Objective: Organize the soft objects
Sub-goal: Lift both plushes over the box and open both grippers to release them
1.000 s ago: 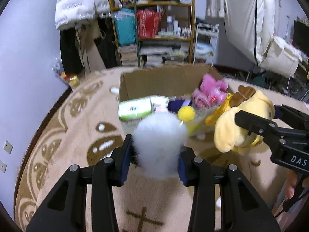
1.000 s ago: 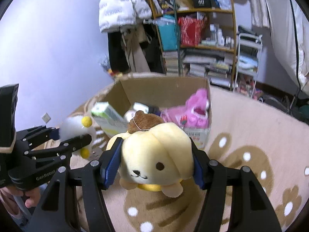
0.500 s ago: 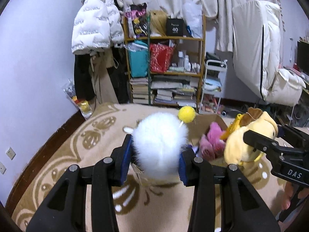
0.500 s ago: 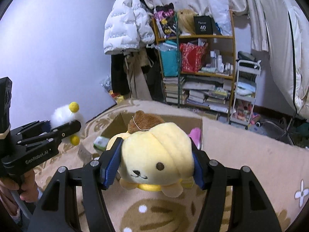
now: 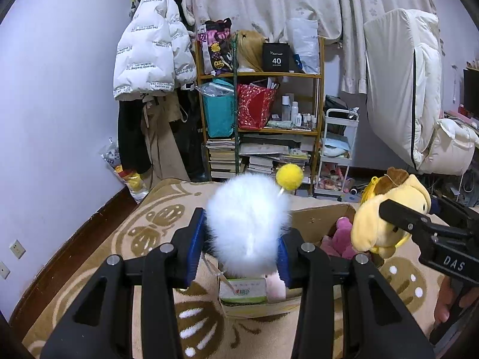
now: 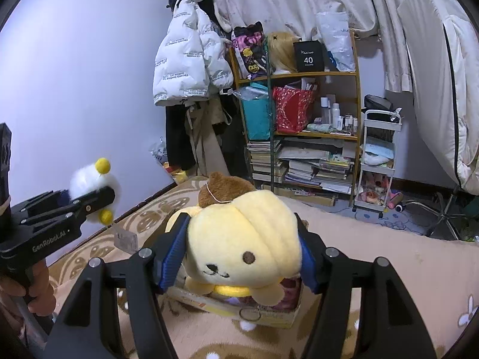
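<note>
Both tools have risen since the earlier frames: the cardboard box (image 5: 317,218), formerly filling mid-view, now sits low, largely hidden behind the held toys. White fluffy toy (image 5: 248,227) is clamped between the blue pads of the left tool (image 5: 239,254), with a yellow pom-pom (image 5: 289,177) standing on a stalk at its upper right. Yellow dog plush (image 6: 242,245) is clamped between the pads of the right tool (image 6: 239,257), face toward the camera, brown cap on top. Each toy is held in the air above the box, which rests on the patterned carpet (image 5: 149,233).

Left wrist view alone shows the box interior: a pink plush (image 5: 341,239) against the far side and a green-and-white packet (image 5: 242,290) at the near wall. Right wrist view alone shows a paper tag (image 6: 127,240) hanging beneath the white toy, and a second pom-pom under it.

Tools are held level, side by side, pointing toward the shelving unit (image 6: 299,119). Person's fingers (image 6: 39,287) wrap the left tool's handle.
</note>
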